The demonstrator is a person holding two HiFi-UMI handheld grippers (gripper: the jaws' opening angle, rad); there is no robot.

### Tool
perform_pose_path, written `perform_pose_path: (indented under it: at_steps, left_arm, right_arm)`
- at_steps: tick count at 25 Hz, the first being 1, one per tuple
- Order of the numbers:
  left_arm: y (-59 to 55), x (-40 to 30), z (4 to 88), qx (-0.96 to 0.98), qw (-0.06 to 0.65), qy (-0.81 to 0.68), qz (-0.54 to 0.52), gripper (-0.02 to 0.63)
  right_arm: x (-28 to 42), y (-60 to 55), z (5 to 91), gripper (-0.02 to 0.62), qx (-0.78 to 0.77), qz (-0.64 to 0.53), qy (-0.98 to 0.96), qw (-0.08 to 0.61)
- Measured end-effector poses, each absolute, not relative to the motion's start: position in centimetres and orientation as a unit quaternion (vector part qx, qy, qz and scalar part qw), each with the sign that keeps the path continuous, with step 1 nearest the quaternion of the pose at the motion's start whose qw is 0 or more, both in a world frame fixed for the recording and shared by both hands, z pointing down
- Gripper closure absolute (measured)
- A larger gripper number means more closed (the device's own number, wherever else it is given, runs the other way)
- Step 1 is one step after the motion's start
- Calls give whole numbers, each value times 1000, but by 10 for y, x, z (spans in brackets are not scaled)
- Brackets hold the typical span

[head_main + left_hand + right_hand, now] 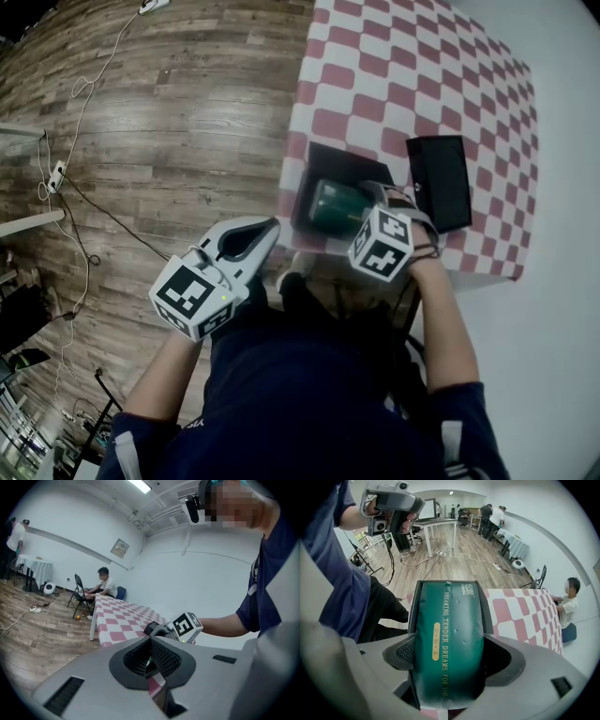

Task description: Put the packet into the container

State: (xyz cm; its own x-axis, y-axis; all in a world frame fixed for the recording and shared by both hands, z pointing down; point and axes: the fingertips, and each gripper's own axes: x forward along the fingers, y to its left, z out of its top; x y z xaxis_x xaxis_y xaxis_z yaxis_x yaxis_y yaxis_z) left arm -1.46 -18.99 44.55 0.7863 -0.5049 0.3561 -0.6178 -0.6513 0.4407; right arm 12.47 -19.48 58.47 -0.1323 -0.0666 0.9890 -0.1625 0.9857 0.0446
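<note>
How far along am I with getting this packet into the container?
Done: the green packet is picked up, clamped in the right gripper. In hand: it sits in the mouth of the black container at the table edge; I cannot tell whether it touches bottom. Left: let go and withdraw. The left gripper is shut, empty and idle.

Checked cloth, plank floor, a sitter at the far end
A red-and-white checked tablecloth (pixel 412 75) spreads beneath and ahead of the right gripper (pixel 361 202); wood floor (pixel 169 122) with a trailing white cable (pixel 91 82) lies ahead of the left gripper (pixel 253 234), and beyond the cloth's far end a seated person (pixel 104 585) leans beside a folding chair (pixel 77 595)
</note>
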Motion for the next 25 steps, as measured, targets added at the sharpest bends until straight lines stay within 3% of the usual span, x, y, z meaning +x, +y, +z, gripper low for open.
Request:
perform_pose_path:
  at_steps: [14,25]
  left_arm:
    - [-182,-11,441,905,276,-307,106,581]
    - [-174,-1,414,920,239,-288,115,581]
  right_arm:
    - [118,-200,561,170,113,38,-785,608]
    - [117,-197,498,173,233,100,-848,465]
